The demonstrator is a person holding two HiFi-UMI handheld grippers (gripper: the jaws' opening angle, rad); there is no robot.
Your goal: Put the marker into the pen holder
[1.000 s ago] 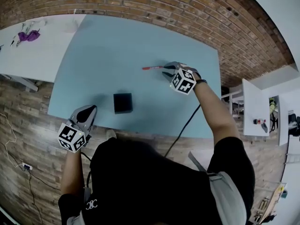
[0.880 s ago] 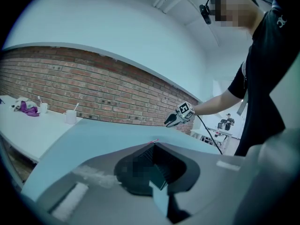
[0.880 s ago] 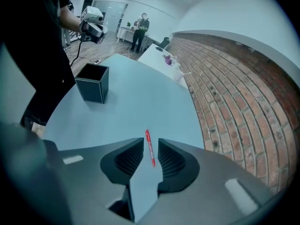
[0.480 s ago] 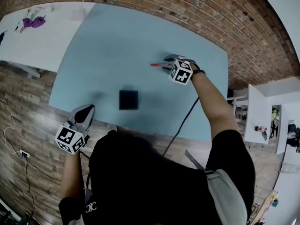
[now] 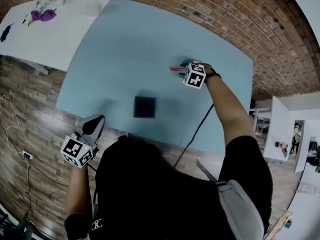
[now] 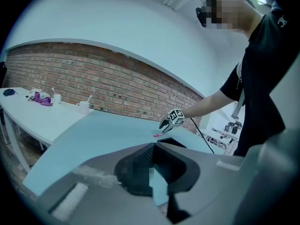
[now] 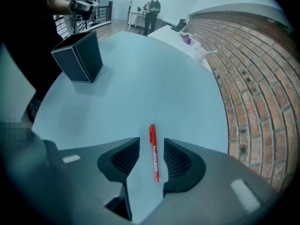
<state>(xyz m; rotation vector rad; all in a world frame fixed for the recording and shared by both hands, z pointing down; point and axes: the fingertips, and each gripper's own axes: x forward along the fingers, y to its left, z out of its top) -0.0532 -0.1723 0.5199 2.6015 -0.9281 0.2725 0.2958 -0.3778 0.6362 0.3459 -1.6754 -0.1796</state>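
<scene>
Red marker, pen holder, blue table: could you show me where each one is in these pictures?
red marker [image 7: 153,153], right gripper view, middle of its barrel.
pen holder [image 7: 77,62], right gripper view, on a dark side wall.
blue table [image 5: 125,49], head view, bare part of the top.

The marker's near end – head view – hides behind the right tongs.

right claw lowered, jaws opened astride marker
</scene>
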